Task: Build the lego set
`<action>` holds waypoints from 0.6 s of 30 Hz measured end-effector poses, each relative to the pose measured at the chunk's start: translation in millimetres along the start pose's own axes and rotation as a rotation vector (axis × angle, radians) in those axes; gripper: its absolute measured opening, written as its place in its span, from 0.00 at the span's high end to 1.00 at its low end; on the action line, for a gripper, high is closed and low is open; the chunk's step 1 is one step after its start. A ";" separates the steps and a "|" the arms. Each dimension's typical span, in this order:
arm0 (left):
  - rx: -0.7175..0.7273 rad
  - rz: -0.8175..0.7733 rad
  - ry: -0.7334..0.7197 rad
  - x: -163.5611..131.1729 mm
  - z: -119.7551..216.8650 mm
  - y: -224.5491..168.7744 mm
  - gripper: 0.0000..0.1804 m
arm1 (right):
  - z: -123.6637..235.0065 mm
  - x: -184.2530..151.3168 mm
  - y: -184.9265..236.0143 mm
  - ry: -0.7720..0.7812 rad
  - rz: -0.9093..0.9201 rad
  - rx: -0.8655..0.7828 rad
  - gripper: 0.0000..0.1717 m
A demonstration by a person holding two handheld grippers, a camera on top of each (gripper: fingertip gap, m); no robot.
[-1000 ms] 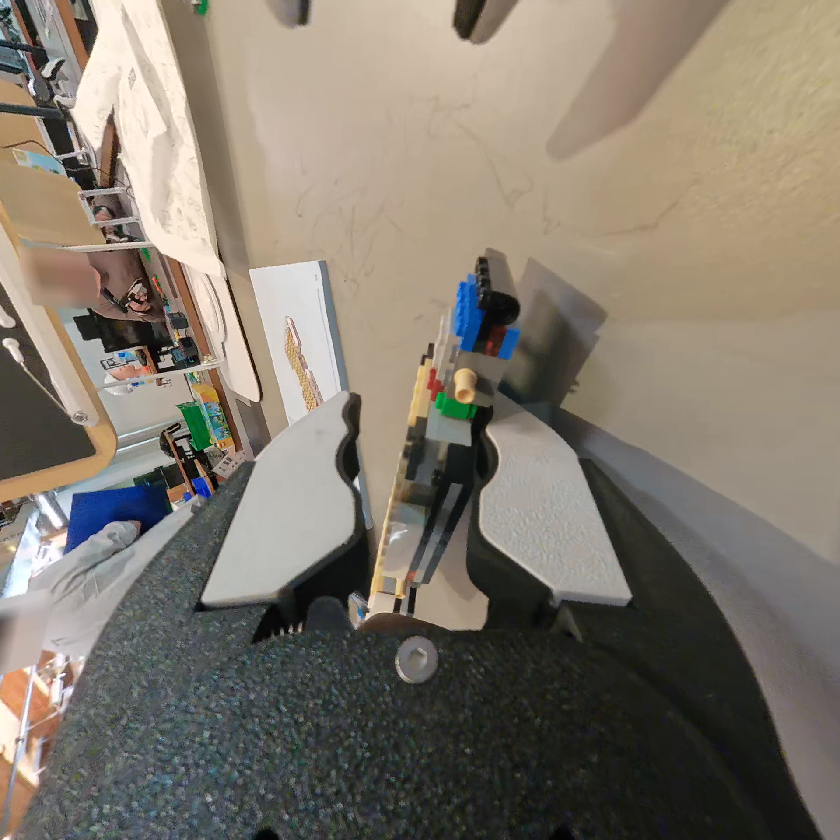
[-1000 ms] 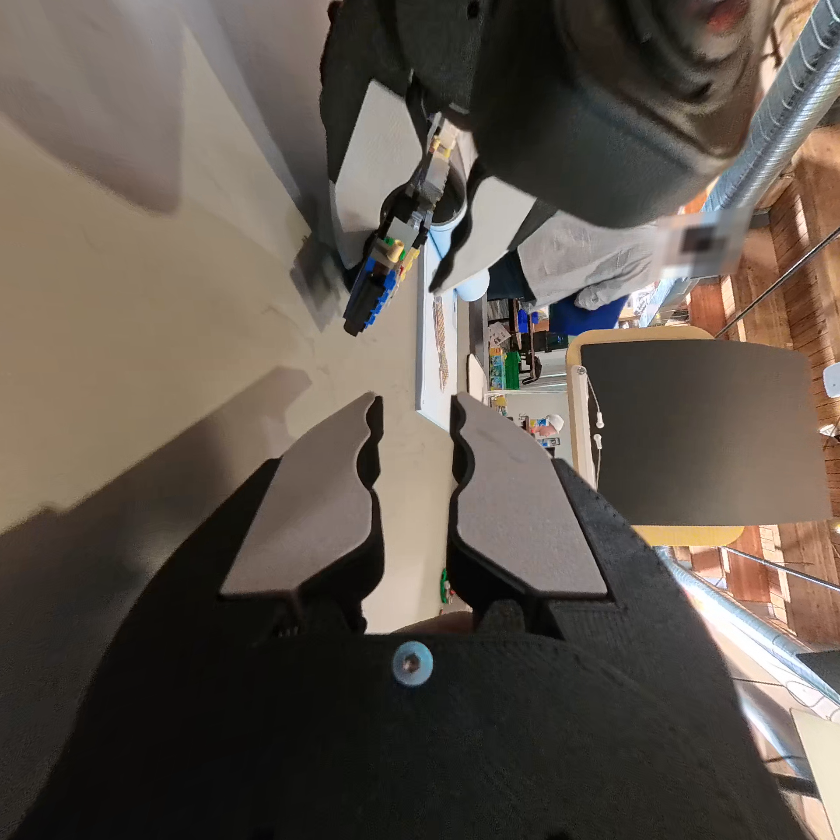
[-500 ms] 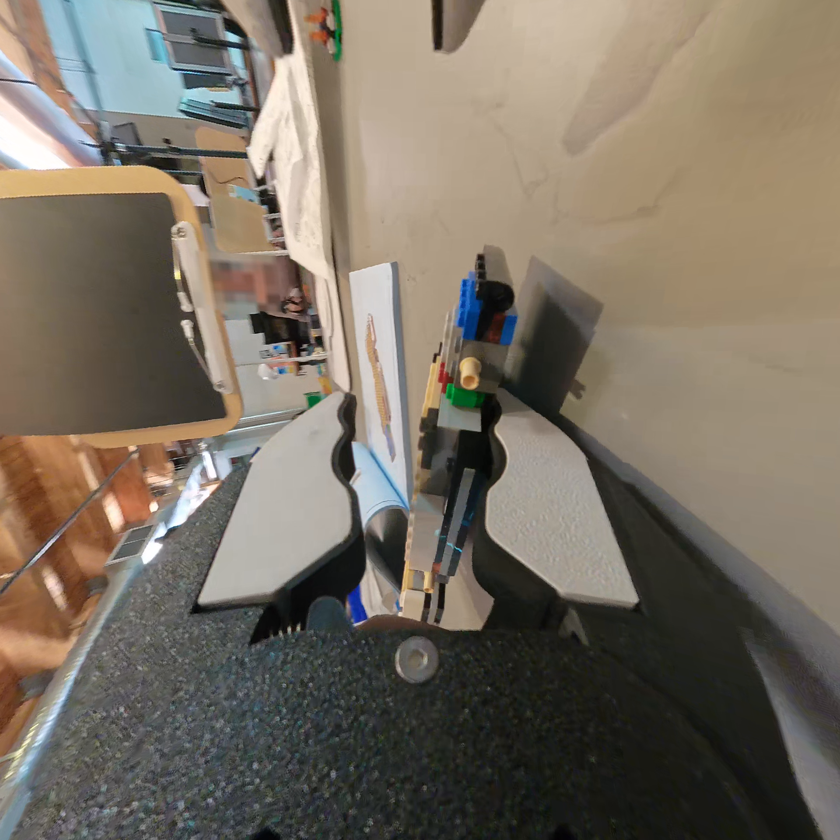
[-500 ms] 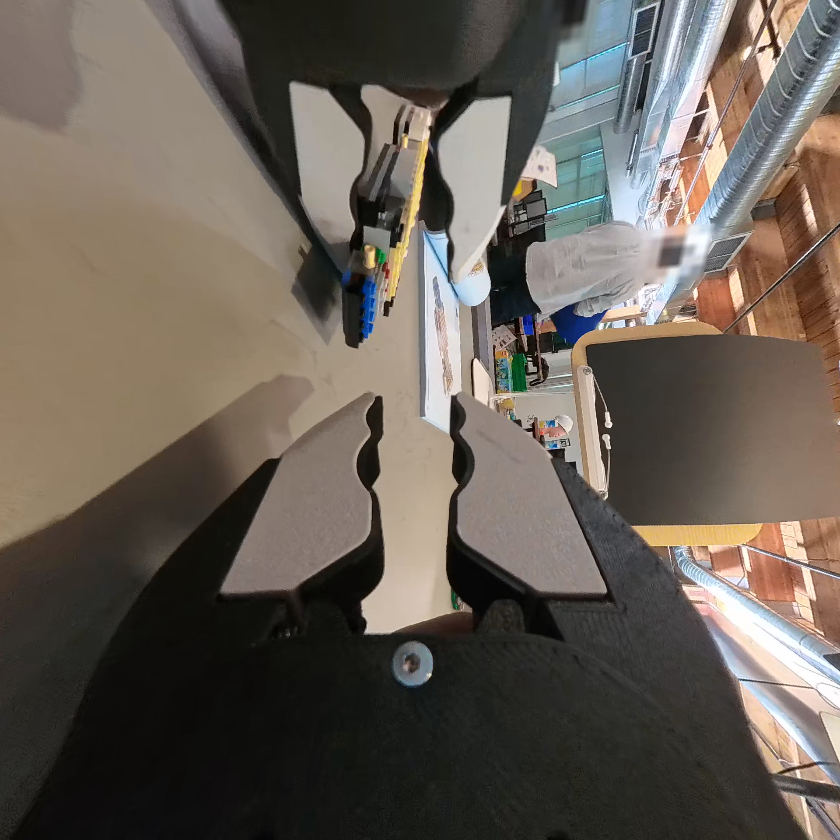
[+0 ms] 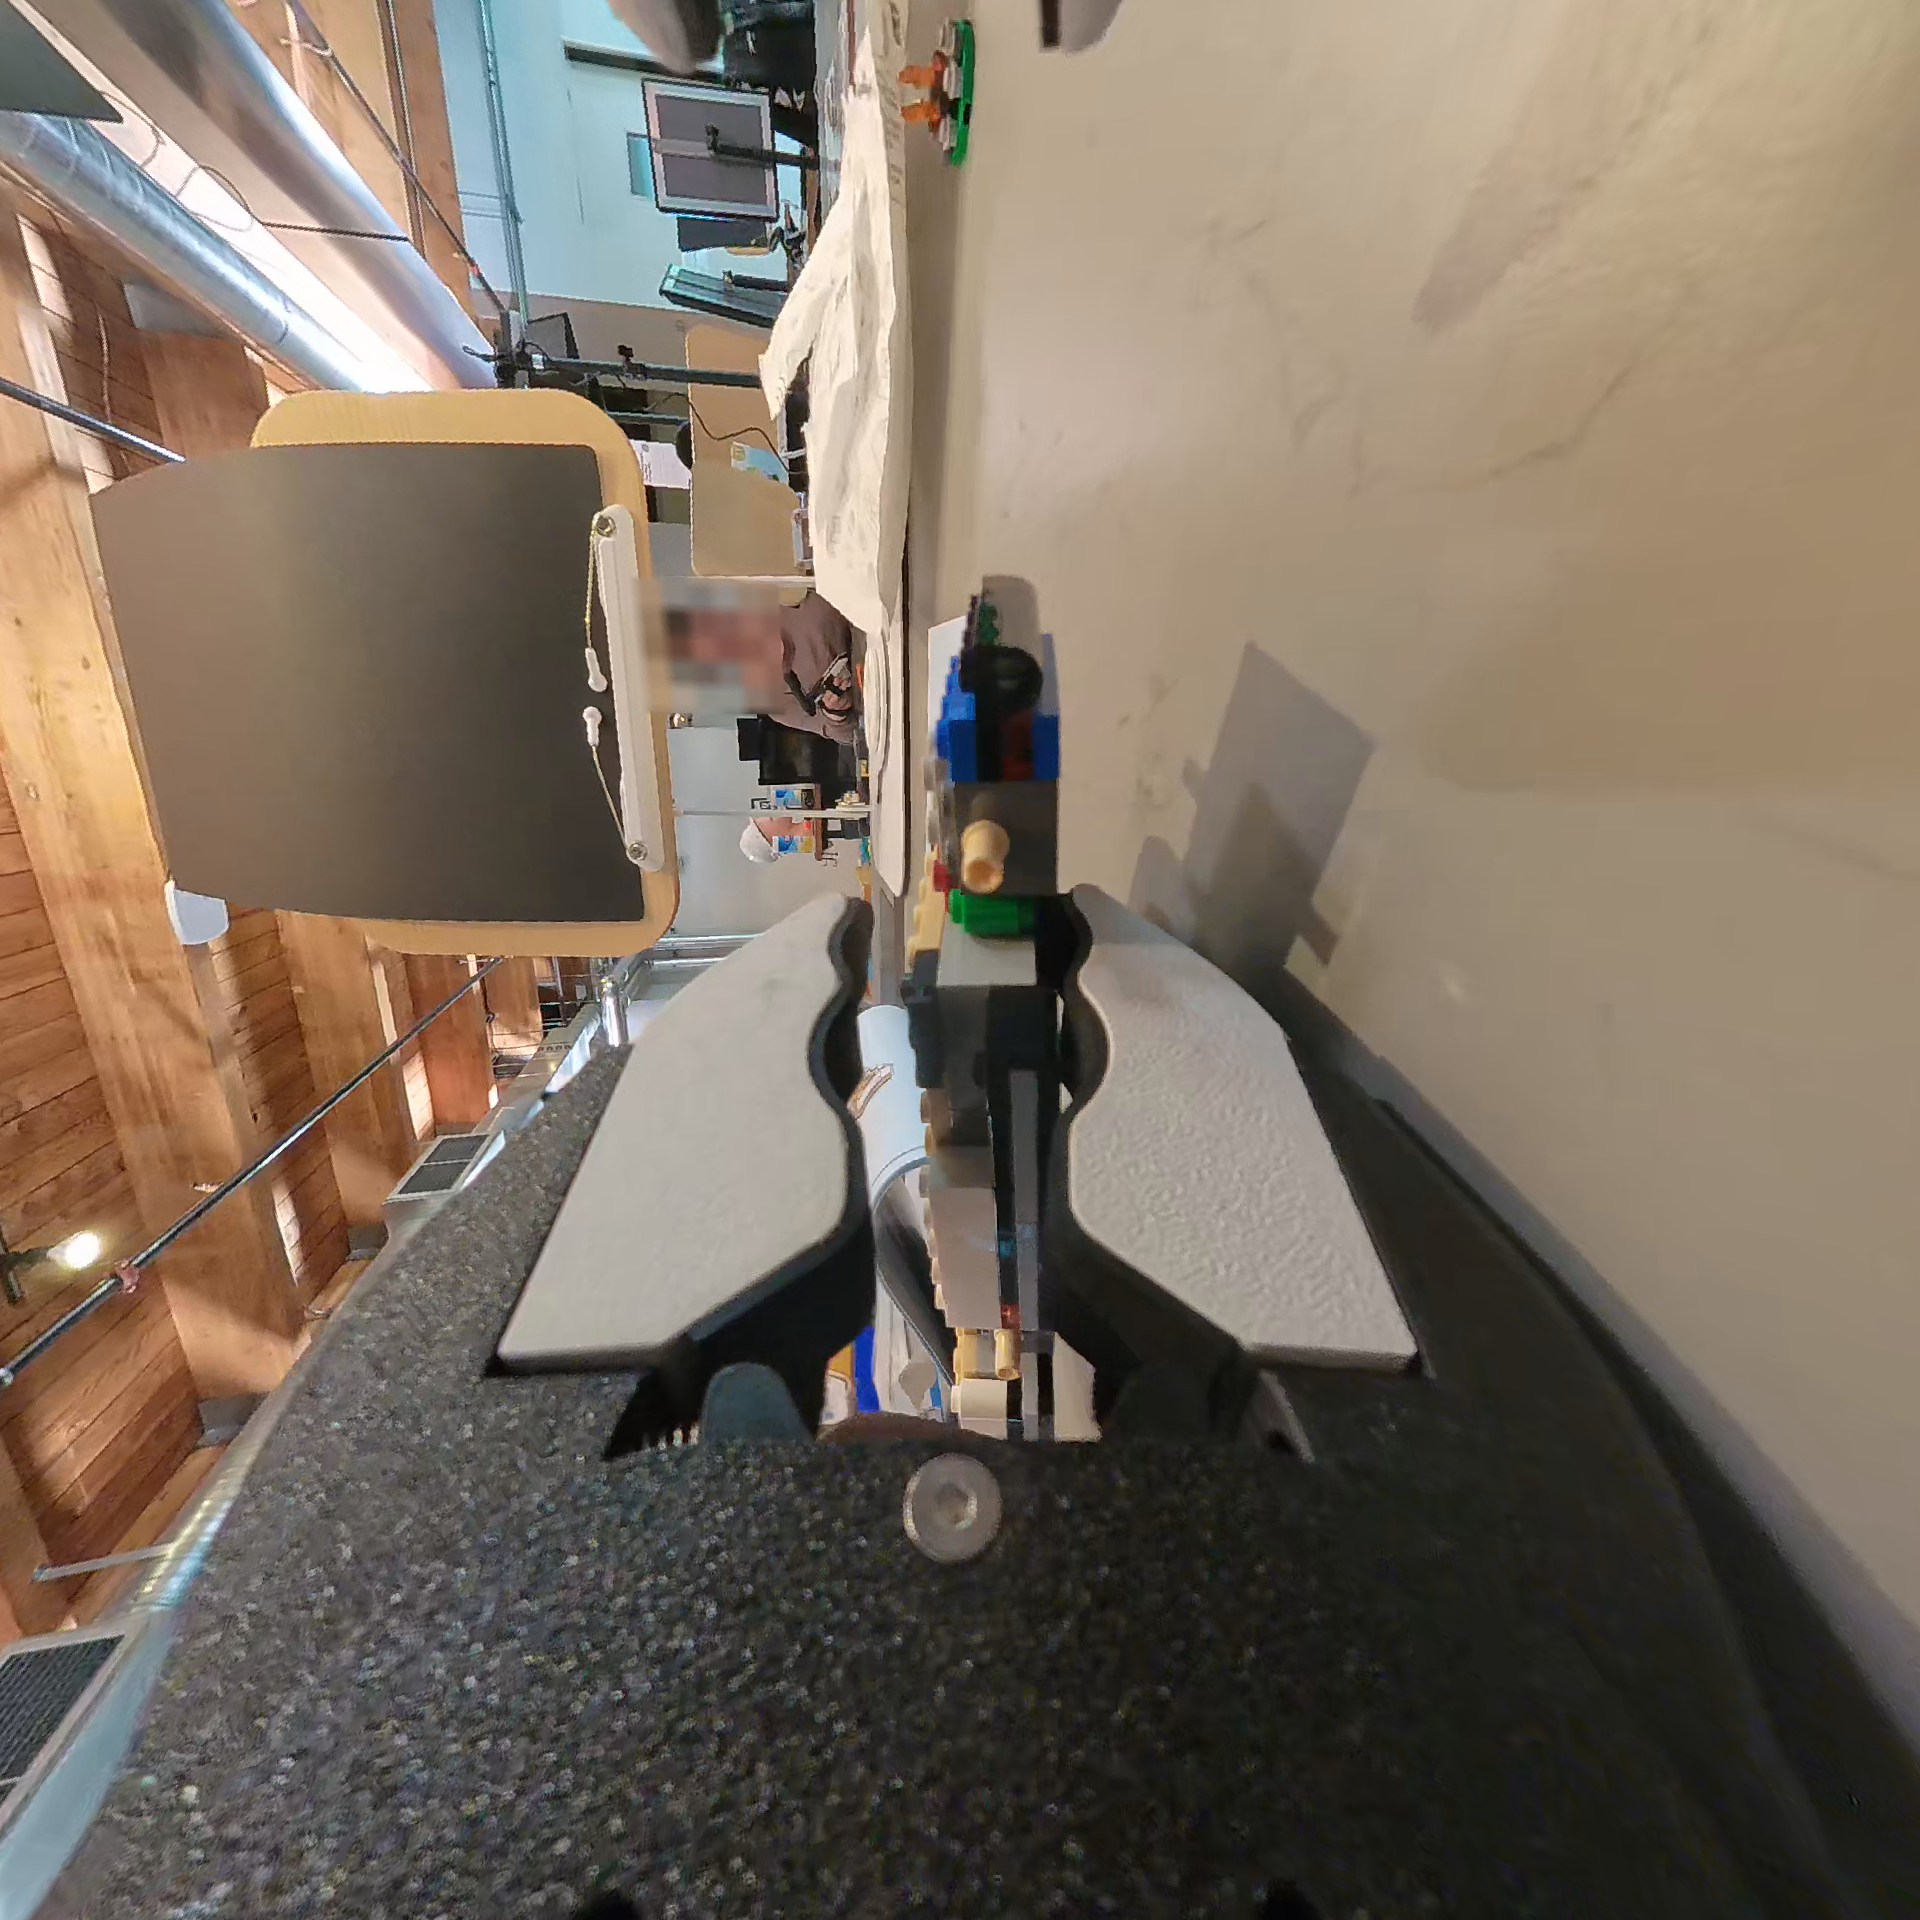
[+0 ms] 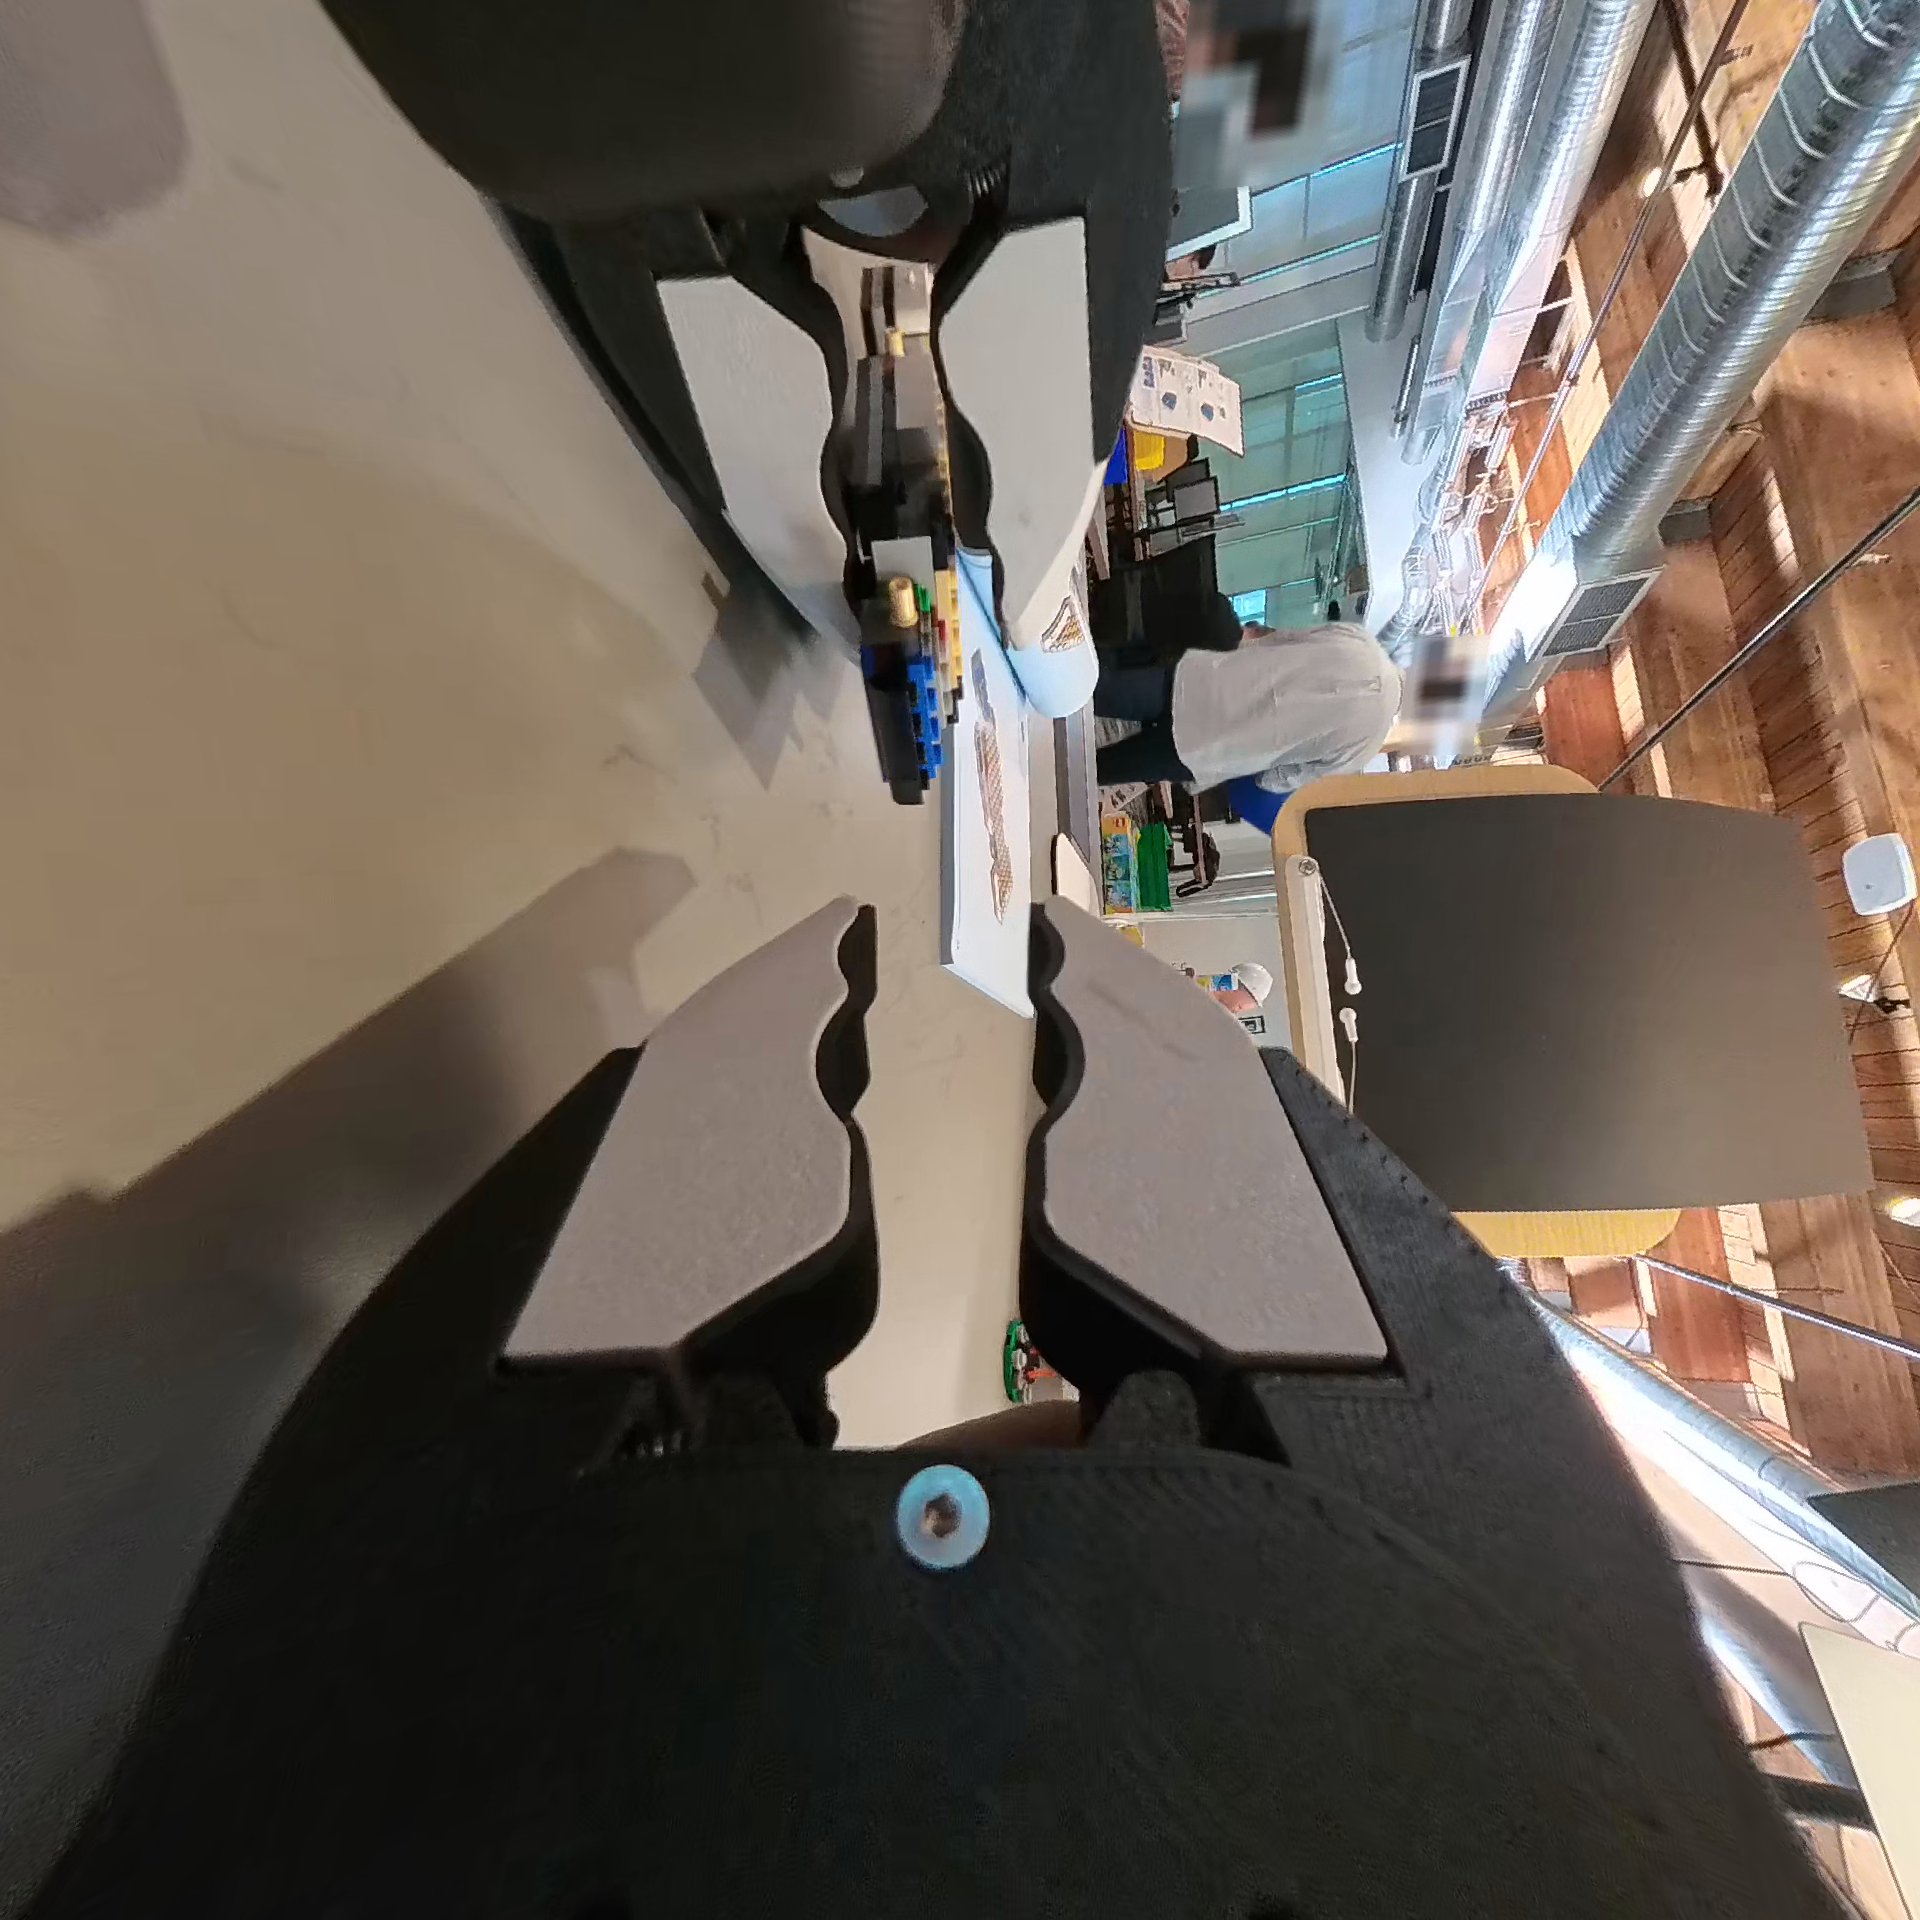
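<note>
A multicoloured brick model (image 5: pixel 997 810) in grey, black, blue, green and tan lies between the fingers of my left gripper (image 5: pixel 966 914). It rests against the finger (image 5: pixel 1195 1143) on the table side. A narrow slit shows between the model and the other finger (image 5: pixel 727 1122). The right wrist view shows the same model (image 6: pixel 909 665) sticking out of the left gripper (image 6: pixel 925 603) just above the beige table (image 6: pixel 364 623). My right gripper (image 6: pixel 951 914) is open and empty. It faces the model from a short way off, and one of its fingertips (image 5: pixel 1070 21) shows at the top of the left wrist view.
A white booklet (image 6: pixel 987 852) lies on the table between the two grippers. A pale cup (image 6: pixel 1055 655) stands behind the model. A small green round piece (image 5: pixel 951 88) and a white paper sheet (image 5: pixel 852 364) lie farther along. A black-backed chair (image 6: pixel 1558 997) stands beside the table.
My left gripper has swung with the model resting in it, and its free finger has moved in close to the model. My right gripper keeps its opening and has drifted slightly.
</note>
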State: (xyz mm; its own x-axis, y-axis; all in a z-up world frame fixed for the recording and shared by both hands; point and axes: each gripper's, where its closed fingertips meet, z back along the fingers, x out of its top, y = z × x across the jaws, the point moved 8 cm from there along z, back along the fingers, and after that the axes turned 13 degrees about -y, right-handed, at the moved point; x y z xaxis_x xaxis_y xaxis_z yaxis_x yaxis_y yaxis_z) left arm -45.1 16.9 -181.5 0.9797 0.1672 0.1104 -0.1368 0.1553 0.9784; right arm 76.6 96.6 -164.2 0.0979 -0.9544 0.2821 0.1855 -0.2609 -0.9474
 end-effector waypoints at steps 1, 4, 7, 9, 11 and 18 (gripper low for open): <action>0.003 0.010 0.002 -0.3 -0.3 0.3 0.81 | 0.7 0.2 0.7 0.000 0.002 0.001 0.84; 0.009 0.029 0.006 -2.7 -3.1 0.7 0.81 | 2.5 -0.2 1.7 0.000 0.011 0.003 0.84; -0.001 0.032 0.009 -4.2 -5.6 -0.8 0.86 | 4.6 -0.2 1.4 -0.002 0.014 -0.003 0.84; -0.003 0.026 0.017 -5.6 -7.0 -1.3 0.86 | 5.4 0.0 0.6 -0.004 0.007 -0.009 0.84; -0.003 0.022 0.020 -6.2 -7.5 -1.3 0.86 | 7.3 0.5 -0.1 -0.013 -0.009 -0.014 0.84; 0.031 -0.014 -0.010 -6.4 -10.4 2.1 0.86 | 13.1 1.7 1.6 0.011 -0.005 -0.014 0.84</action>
State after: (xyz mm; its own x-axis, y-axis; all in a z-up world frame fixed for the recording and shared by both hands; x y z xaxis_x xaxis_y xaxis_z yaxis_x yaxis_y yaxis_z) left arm -53.1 26.3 -181.9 0.9830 0.1551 0.0987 -0.1189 0.1270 0.9847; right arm 89.9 96.5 -163.2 0.0864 -0.9547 0.2849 0.1726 -0.2672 -0.9480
